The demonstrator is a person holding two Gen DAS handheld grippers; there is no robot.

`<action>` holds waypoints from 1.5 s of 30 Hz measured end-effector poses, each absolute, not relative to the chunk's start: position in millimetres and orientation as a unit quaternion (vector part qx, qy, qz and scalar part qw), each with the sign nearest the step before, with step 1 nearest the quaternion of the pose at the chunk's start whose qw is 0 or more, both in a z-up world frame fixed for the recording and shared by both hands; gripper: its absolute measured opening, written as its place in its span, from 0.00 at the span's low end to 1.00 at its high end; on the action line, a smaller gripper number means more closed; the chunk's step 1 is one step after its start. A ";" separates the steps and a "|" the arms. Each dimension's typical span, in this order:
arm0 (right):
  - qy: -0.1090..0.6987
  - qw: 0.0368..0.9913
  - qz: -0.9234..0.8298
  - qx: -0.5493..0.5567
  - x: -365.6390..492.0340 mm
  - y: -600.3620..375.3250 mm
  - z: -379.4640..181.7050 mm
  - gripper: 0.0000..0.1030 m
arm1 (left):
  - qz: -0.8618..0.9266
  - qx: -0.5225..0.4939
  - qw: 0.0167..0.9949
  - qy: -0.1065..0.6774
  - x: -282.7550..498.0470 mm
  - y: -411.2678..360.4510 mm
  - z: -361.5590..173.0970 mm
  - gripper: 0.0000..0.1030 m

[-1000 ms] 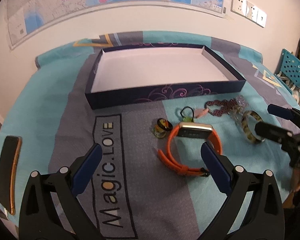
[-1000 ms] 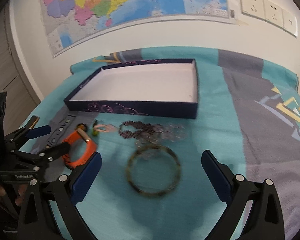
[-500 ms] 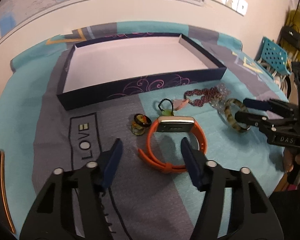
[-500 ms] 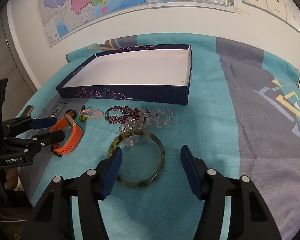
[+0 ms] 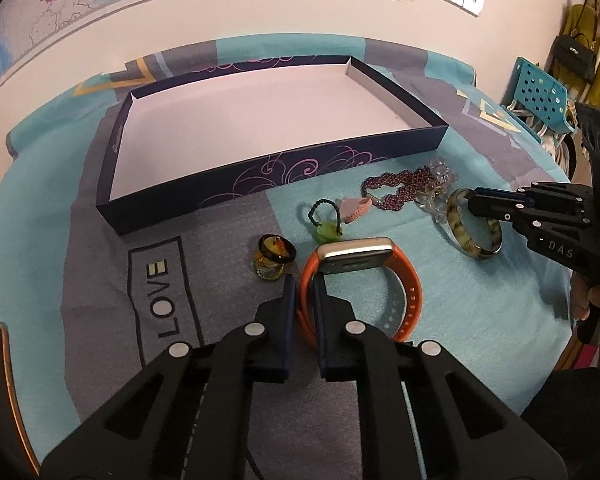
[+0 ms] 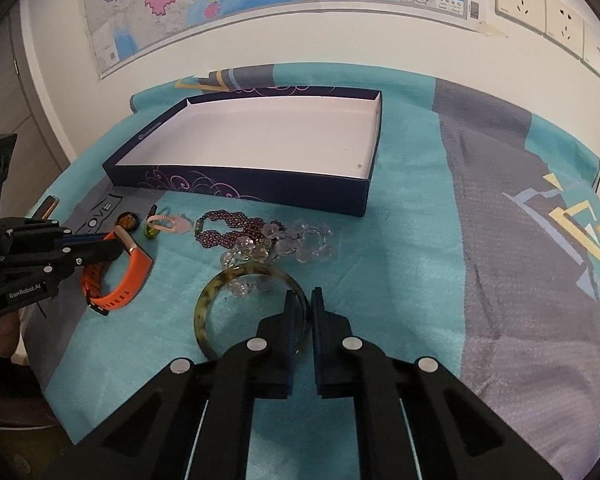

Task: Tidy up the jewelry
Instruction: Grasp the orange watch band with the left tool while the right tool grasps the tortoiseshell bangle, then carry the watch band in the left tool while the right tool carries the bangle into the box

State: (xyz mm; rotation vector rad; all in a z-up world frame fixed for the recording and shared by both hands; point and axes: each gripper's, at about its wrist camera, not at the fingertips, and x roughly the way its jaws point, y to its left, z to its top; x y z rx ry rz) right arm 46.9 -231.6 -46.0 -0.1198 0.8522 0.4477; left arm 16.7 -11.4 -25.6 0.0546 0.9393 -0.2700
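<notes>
Working from the left, I have the left gripper (image 5: 305, 286) with its fingers just closed on the strap of the orange watch (image 5: 364, 280), which lies on the blanket-covered bench (image 5: 460, 312) beside the small amber rings (image 5: 274, 258). The band sits between the pads near the watch face, so I judge it held, though thinly. Behind it the dark tray (image 5: 260, 178) stands empty, its white floor bare. In front of the tray's near wall lie the green cord charm (image 5: 326, 224), the pink pendant (image 5: 354, 206), the purple bead strand (image 5: 400, 192) and the clear crystal beads (image 6: 284, 244). Further right, the right gripper (image 6: 303, 306) has its fingers just closed on the rim of the mottled bangle (image 6: 212, 300), which lies flat just beside the crystals.

My worries: the bangle is hard and smooth, gripped on a narrow rim, so it may pivot or slip as I lift. The crystals touch its far edge and could drag along. The soft watch strap may flex and swing, and the tray's near wall could catch either piece if I carry it too low.
</notes>
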 end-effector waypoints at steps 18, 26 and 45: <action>0.348 0.897 0.269 -0.032 62.1 -225.4 8.6 0.06 | -0.127 -0.036 0.903 0.409 26.9 23.6 21.4 0.08; 0.336 0.900 0.275 -0.043 122.6 -199.3 28.1 0.06 | -0.091 -0.065 0.913 0.393 82.0 47.3 40.3 0.08; 0.411 0.879 0.236 -0.050 246.8 -146.9 0.0 0.06 | -0.054 -0.088 0.894 0.436 205.2 48.8 12.6 0.08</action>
